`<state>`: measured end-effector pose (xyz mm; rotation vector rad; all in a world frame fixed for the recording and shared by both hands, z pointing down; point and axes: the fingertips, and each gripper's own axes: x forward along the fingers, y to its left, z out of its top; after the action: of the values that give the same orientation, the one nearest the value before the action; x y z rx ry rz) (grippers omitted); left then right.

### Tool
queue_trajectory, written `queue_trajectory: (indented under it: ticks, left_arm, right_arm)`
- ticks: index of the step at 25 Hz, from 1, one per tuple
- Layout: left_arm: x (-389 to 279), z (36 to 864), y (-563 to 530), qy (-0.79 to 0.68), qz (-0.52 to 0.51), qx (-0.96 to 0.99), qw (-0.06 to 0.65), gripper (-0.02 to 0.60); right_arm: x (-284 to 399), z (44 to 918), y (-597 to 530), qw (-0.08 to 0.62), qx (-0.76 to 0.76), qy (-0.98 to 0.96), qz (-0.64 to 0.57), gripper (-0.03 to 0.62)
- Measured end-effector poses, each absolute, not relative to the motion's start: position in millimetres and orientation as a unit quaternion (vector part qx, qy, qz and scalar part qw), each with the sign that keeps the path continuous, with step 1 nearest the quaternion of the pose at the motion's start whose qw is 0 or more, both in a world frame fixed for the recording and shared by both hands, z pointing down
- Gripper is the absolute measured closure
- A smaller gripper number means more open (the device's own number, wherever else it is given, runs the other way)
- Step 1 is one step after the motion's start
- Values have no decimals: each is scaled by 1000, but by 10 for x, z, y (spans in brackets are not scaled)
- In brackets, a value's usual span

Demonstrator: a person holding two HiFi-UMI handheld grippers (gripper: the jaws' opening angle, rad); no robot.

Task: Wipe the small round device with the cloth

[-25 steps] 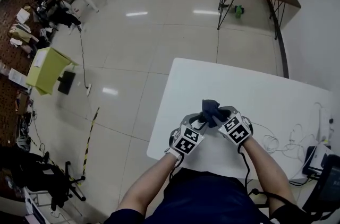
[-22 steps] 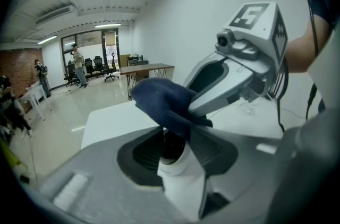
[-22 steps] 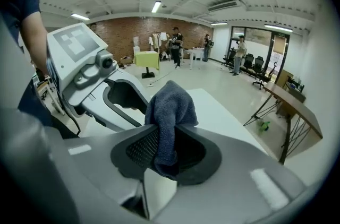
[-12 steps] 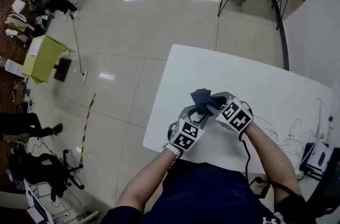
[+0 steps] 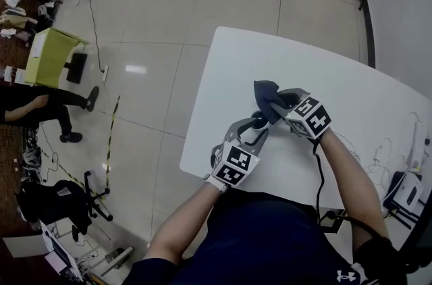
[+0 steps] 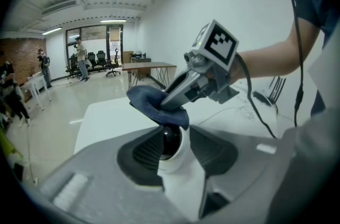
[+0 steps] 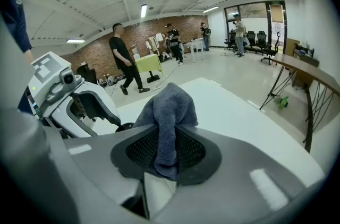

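Note:
A small round device, white with a black dome, sits clamped between the jaws of my left gripper. In the head view that left gripper holds the device above the near part of the white table. My right gripper is shut on a dark blue cloth. In the left gripper view the cloth lies against the top of the device's dome. From the head view the right gripper comes in from the right, with the cloth bunched at its tip.
White cables and a box-like unit lie at the table's right edge. On the floor to the left are a yellow box and a person. Several people stand far back in the room.
The right gripper with the cloth has moved further from me relative to the left gripper. The head view has swung, so the table sits differently in frame. Both grips look unchanged.

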<state>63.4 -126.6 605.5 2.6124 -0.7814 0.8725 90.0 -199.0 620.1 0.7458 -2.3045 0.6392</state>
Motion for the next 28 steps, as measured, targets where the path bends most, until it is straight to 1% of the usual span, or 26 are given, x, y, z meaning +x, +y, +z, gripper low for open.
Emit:
queue_trajectory:
  ticks: [4, 8, 10, 14, 15, 17, 19, 21, 25, 28]
  left_arm:
    - [636, 6050, -1258, -272, 301, 903, 139, 428]
    - [634, 6047, -1256, -273, 301, 903, 140, 429]
    - [627, 6048, -1259, -272, 301, 903, 139, 428]
    - [627, 6073, -1282, -276, 301, 902, 138, 428]
    - [634, 6082, -1285, -276, 302, 902, 138, 428]
    - [648, 6087, -1276, -273, 300, 903, 142, 429]
    - [637, 6056, -1261, -269, 294, 905, 148, 428]
    - [594, 5993, -1279, -271, 287, 906, 151, 428]
    - [544, 5977, -1304, -264, 291, 908, 145, 430]
    - [571, 6015, -1287, -244, 307, 910, 137, 437]
  right_arm:
    - [952, 6573, -1957, 305, 276, -861, 298, 503]
    - [927, 6835, -1848, 341, 276, -848, 297, 504]
    - [918, 6882, -1844, 359, 282, -845, 278, 505]
    - [944, 6900, -1889, 448, 287, -832, 158, 503]
    - [952, 6903, -1890, 458, 290, -828, 142, 505]
    - [972, 6890, -1872, 446, 307, -825, 162, 505]
    - [1002, 6829, -1841, 408, 331, -824, 211, 505]
    - [1050, 6709, -1842, 381, 349, -824, 230, 505]
    - [1141, 6464, -1879, 385, 366, -824, 196, 503]
    - [1175, 6487, -1839, 397, 375, -812, 204, 503]
